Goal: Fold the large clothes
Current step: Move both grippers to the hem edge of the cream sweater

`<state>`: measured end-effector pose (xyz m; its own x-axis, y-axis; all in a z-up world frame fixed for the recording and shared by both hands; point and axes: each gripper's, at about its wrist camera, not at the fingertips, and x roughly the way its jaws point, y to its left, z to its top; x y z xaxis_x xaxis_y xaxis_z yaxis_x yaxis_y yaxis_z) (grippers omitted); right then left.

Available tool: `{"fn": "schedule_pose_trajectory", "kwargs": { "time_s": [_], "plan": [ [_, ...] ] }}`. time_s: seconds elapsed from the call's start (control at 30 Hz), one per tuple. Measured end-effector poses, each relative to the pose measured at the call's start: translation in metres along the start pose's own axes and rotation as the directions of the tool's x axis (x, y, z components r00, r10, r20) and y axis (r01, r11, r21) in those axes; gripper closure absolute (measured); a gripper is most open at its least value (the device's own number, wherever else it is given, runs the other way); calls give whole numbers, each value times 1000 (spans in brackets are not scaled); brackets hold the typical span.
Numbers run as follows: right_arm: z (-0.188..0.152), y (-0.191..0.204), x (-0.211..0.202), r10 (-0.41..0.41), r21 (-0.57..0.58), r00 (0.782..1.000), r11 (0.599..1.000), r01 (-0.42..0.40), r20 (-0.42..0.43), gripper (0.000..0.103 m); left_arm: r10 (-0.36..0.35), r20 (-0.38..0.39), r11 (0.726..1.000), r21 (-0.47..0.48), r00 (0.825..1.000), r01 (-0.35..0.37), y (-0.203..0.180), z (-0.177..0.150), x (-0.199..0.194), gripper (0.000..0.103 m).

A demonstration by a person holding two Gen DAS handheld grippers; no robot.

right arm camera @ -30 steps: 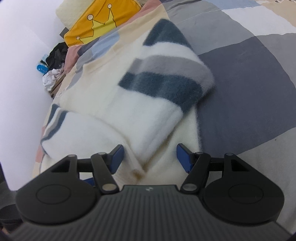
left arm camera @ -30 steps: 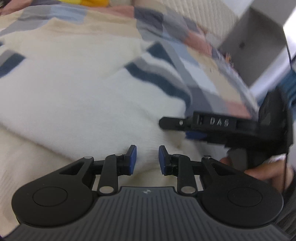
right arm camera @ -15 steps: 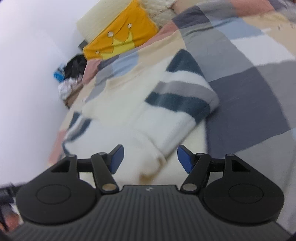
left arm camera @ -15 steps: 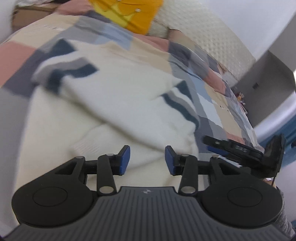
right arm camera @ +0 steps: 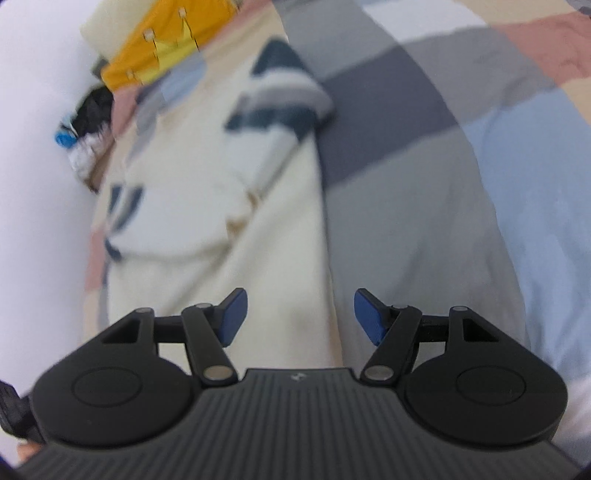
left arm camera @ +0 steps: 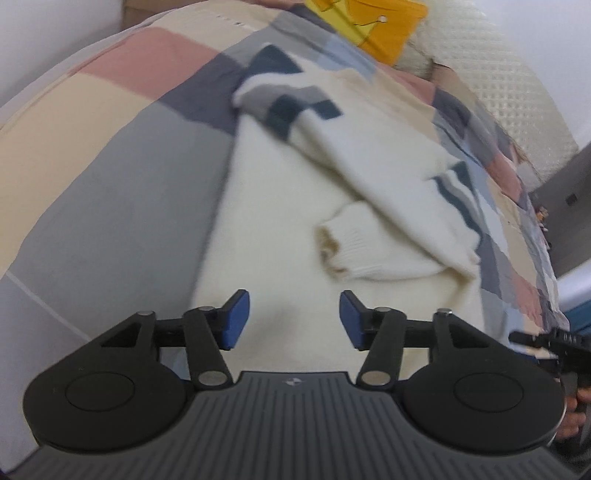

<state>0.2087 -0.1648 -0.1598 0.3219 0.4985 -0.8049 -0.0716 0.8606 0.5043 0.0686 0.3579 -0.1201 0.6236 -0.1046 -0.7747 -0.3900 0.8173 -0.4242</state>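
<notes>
Patchwork bedspread (left arm camera: 110, 192) lies bare beside sweater (left arm camera: 266, 206); left gripper (left arm camera: 293, 319) empty, just widened.

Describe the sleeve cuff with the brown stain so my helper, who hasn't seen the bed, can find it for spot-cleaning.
On the patchwork bedspread lies a cream sweater with both sleeves folded across its body. The stained cuff is the ribbed sleeve end in the middle of the sweater, partly under the other sleeve. Unlike the navy and grey striped parts, it is plain cream with brownish marks along its opening.

The sweater (left arm camera: 295, 206) is cream with dark blue and grey stripes. The blanket (left arm camera: 110, 177) has pink, grey, tan and blue squares. The pillow (left arm camera: 384, 26) is yellow.
</notes>
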Motion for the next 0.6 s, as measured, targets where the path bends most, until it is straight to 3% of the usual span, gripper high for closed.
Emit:
{"fn": "schedule_pose_trajectory", "kwargs": {
  "time_s": [0.13,0.2,0.3,0.4,0.47,0.6],
  "plan": [
    [-14,4,12,-68,-8,998,998,68,-11,37,74,-29,996,-45,997,-75,18,-9,11,42],
    [-19,3,23,-115,-9,993,993,114,-22,36,72,-42,995,-67,997,-75,27,-12,19,42],
    [-28,-6,47,-43,46,990,998,50,-136,36,58,-50,993,-103,997,-63,39,-19,23,42],
    [-35,3,53,-28,2,990,1000,28,-141,36,10,-60,985,-174,998,-20,51,-20,26,42],
    [-40,6,55,28,-5,986,1000,-29,-164,36,-2,-64,978,-206,998,-11,56,-21,28,42],
    [-48,9,54,59,-16,984,998,-62,-169,37,-15,-107,976,-217,994,-8,56,-22,36,42]
  ]
}}
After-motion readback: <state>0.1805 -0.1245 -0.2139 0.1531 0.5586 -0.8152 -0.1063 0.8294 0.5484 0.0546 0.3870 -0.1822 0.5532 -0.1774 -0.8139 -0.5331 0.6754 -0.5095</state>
